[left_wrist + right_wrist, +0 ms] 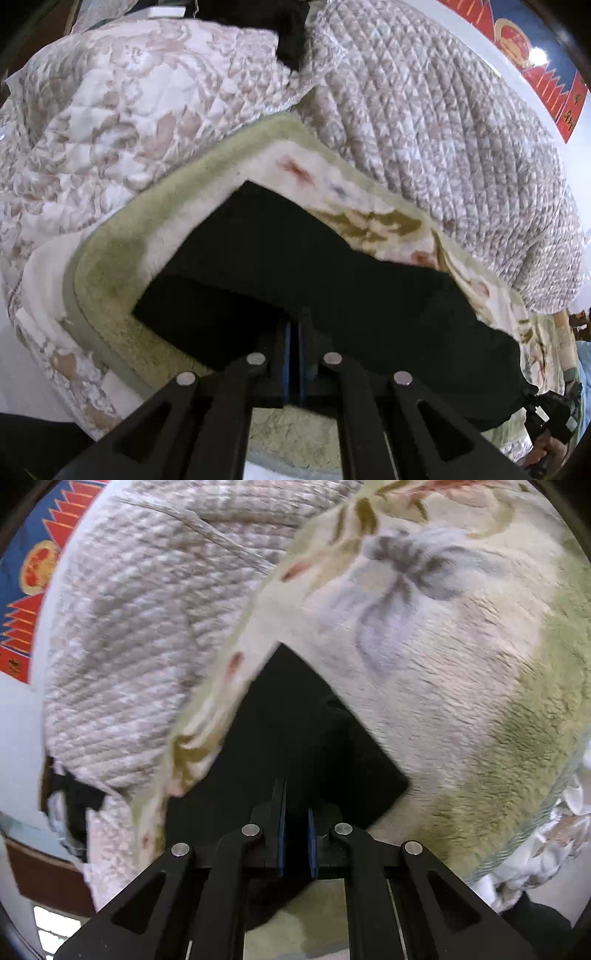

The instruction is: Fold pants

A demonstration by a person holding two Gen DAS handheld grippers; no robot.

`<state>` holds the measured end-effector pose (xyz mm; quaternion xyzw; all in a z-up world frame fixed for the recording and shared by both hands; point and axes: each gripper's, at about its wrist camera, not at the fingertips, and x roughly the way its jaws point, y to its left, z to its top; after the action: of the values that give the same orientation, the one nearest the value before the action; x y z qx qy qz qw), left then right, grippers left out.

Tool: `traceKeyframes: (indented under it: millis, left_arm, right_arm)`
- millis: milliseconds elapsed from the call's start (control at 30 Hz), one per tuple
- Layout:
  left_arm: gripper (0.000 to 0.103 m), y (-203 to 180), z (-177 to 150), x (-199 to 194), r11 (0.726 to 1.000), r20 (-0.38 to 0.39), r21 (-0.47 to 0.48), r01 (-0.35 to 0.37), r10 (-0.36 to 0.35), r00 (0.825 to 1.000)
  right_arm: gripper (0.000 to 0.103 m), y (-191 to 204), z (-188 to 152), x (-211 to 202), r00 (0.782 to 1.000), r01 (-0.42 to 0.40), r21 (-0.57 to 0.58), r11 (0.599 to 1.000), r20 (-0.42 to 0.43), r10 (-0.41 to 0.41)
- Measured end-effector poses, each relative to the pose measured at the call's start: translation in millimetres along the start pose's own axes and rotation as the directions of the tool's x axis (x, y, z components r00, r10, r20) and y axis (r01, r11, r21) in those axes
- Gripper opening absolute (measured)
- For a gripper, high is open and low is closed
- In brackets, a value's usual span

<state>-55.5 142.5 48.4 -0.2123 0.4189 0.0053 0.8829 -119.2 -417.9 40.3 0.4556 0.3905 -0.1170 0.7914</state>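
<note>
Gripping black pants [332,266] on floral blanket [122,251], left gripper [294,332] and right gripper [295,819] both clamped on fabric; folding partway, more remaining.

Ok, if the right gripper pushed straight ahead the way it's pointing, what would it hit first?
Probably the black pants themselves: the right gripper is shut on their fabric, which stretches ahead. Beyond lies the floral blanket; depth is unclear.

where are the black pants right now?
The black pants lie on the fleecy floral blanket in front of the quilted bedspread, filling the lower centre of both wrist views, with both grippers' fingers at the fabric.
</note>
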Motion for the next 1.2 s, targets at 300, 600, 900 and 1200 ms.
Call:
traceKeyframes:
  millis: [300,600,900,1200]
  left_arm:
    - [0.010,31.7,0.7,11.4,0.994,-0.051,-0.112,0.003,-0.008,0.999]
    - [0.004,25.8,6.8,-14.8,0.997,0.038,-0.051,-0.055,0.057,0.998]
    - [0.005,29.0,-7.4,-5.9,0.991,-0.013,0.002,-0.130,0.130,0.991]
    - [0.009,49.6,3.2,-29.7,0.948,0.041,-0.043,-0.315,0.317,0.948]
  right_arm:
    - [0.009,-8.1,-2.7,8.9,1.000,0.022,-0.007,1.000,-0.013,-0.022]
    - [0.009,4.0,-5.7,-3.1,0.999,0.047,-0.081,0.996,0.026,-0.045]
    - [0.009,0.2,-6.2,-2.9,0.995,0.094,-0.091,0.991,0.025,-0.092]
    - [0.030,2.3,-12.4,-38.5,0.960,0.228,-0.056,0.972,0.182,-0.214]
